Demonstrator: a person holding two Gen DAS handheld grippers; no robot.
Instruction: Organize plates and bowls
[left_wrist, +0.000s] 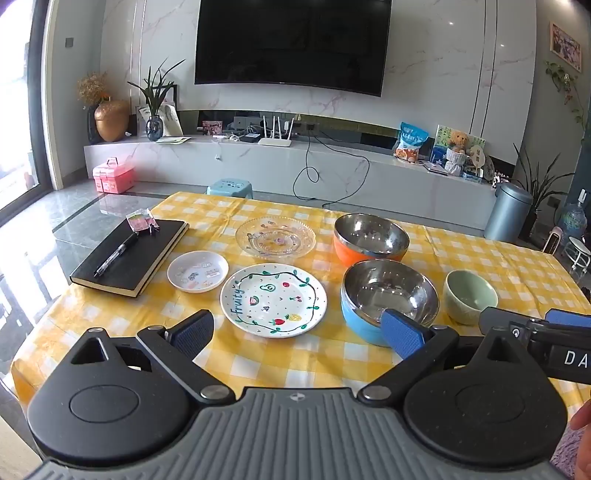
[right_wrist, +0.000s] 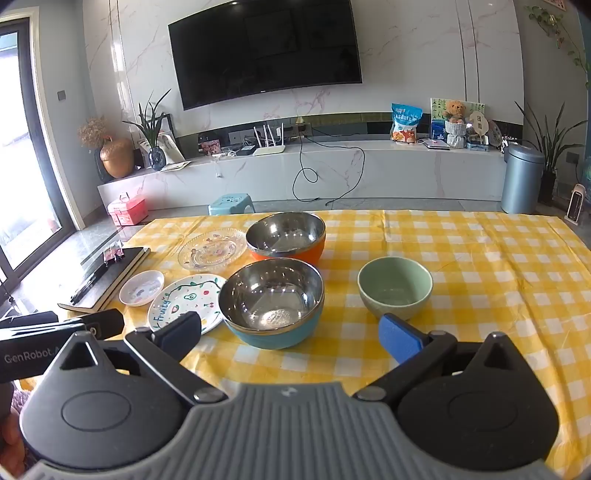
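Note:
On the yellow checked tablecloth (left_wrist: 325, 362) lie a painted "Fruity" plate (left_wrist: 273, 300) (right_wrist: 186, 301), a small white dish (left_wrist: 197, 271) (right_wrist: 142, 287) and a clear glass plate (left_wrist: 275, 237) (right_wrist: 212, 250). To their right stand a blue steel bowl (left_wrist: 388, 299) (right_wrist: 271, 301), an orange steel bowl (left_wrist: 371, 238) (right_wrist: 286, 236) and a green ceramic bowl (left_wrist: 470, 295) (right_wrist: 394, 286). My left gripper (left_wrist: 299, 334) is open and empty, near the Fruity plate and the blue bowl. My right gripper (right_wrist: 290, 332) is open and empty, in front of the blue bowl.
A black notebook (left_wrist: 129, 254) with a pen (left_wrist: 116, 254) lies at the table's left side. The right gripper's body (left_wrist: 546, 339) shows at the right of the left wrist view. The left gripper's body (right_wrist: 55, 336) shows at the left of the right wrist view.

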